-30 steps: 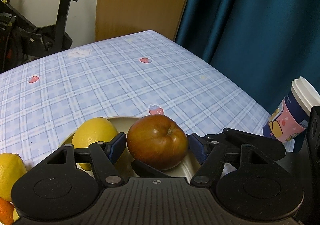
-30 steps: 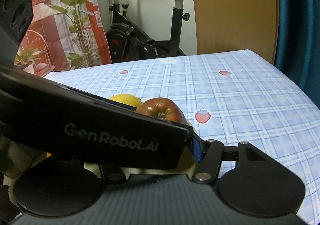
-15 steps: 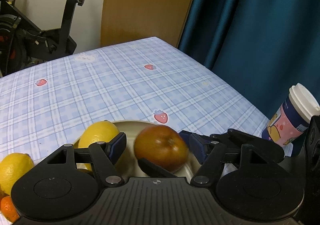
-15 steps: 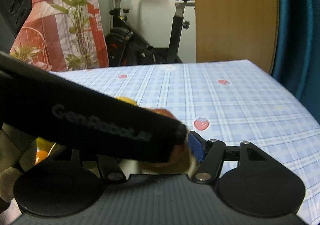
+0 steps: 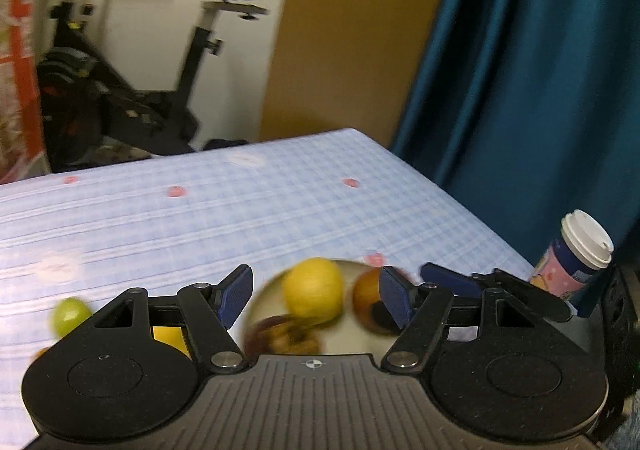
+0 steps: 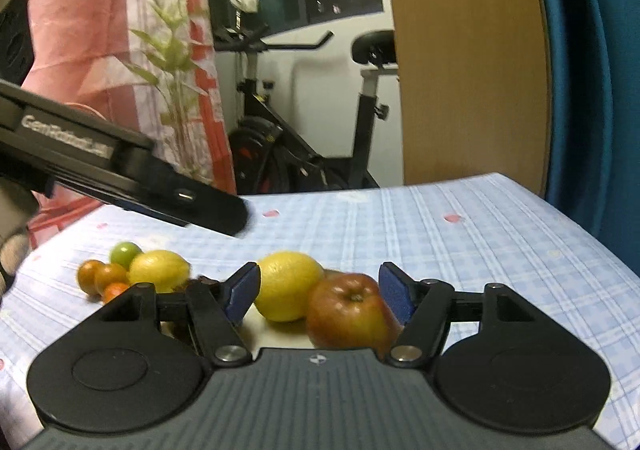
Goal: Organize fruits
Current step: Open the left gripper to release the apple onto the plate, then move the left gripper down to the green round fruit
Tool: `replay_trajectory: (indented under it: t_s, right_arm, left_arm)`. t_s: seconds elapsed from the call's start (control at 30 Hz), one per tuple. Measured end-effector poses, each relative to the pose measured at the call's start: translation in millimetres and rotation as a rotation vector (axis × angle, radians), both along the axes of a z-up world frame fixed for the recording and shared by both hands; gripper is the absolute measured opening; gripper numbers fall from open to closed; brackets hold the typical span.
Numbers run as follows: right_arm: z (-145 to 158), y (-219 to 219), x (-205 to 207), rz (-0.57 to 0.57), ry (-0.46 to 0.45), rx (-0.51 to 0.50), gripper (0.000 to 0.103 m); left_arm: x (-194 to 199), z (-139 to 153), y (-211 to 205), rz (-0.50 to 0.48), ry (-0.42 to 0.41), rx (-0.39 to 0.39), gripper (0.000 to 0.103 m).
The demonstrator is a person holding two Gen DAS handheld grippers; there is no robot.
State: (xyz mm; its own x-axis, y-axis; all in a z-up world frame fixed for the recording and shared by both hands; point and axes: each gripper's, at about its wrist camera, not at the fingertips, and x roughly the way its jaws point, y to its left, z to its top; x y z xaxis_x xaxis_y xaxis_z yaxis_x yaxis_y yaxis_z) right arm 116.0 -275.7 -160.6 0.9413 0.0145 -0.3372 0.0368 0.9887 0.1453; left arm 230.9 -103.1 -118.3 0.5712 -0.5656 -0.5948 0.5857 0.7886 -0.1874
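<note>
A red-brown apple (image 6: 349, 314) and a yellow lemon (image 6: 287, 285) lie in a beige plate (image 6: 264, 330). They also show, blurred, in the left wrist view: apple (image 5: 370, 304), lemon (image 5: 314, 288). My left gripper (image 5: 316, 300) is open and empty, raised above the plate; its body shows in the right wrist view (image 6: 160, 186). My right gripper (image 6: 318, 292) is open and empty, low behind the plate. On the cloth to the left lie another lemon (image 6: 158, 270), a green fruit (image 6: 125, 253) and small oranges (image 6: 102, 276).
A paper cup with a white lid (image 5: 576, 258) stands at the table's right edge. The checked tablecloth (image 6: 460, 250) stretches to the far edge. An exercise bike (image 6: 304, 154), a wooden panel and a blue curtain stand behind the table.
My left gripper has let go of the apple, which now rests in the plate beside the lemon. The left gripper has risen and swung left, uncovering the right wrist view.
</note>
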Motion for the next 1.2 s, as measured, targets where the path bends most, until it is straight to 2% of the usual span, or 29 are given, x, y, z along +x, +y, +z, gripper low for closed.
replay_trajectory:
  t_s: [0.2,0.37,0.47,0.67,0.77,0.9,1.03,1.2]
  right_arm:
    - [4,23,-1,0.082,-0.017,-0.033,0.069]
    - [6,48,-1,0.166,-0.02,-0.074,0.068]
    - [3,64,1,0.227,0.001,-0.095,0.068]
    - [1,94,12,0.333,0.052,-0.126,0.068]
    - [0,106,22,0.369,0.078,-0.151,0.068]
    - [-7,120,37,0.391,0.131,-0.204,0.064]
    - [-12,136,52,0.413,0.157,-0.293,0.061]
    - [-19,150,72,0.414,0.193,-0.42,0.055]
  left_arm:
    - [-12,4,58,0.112,-0.019,0.029,0.072]
    - [-23,4,99,0.235,-0.015,0.015,0.073]
    - [-30,4,111,0.29,-0.031,0.031,0.08]
    - [-39,-5,116,0.337,-0.072,0.057,0.081]
    - [-46,-13,128,0.36,-0.043,0.027,0.081]
    - [-48,-26,152,0.439,0.015,-0.03,0.081]
    - [-48,-30,167,0.479,0.027,-0.081,0.081]
    - [-49,-30,168,0.473,0.021,-0.108,0.081]
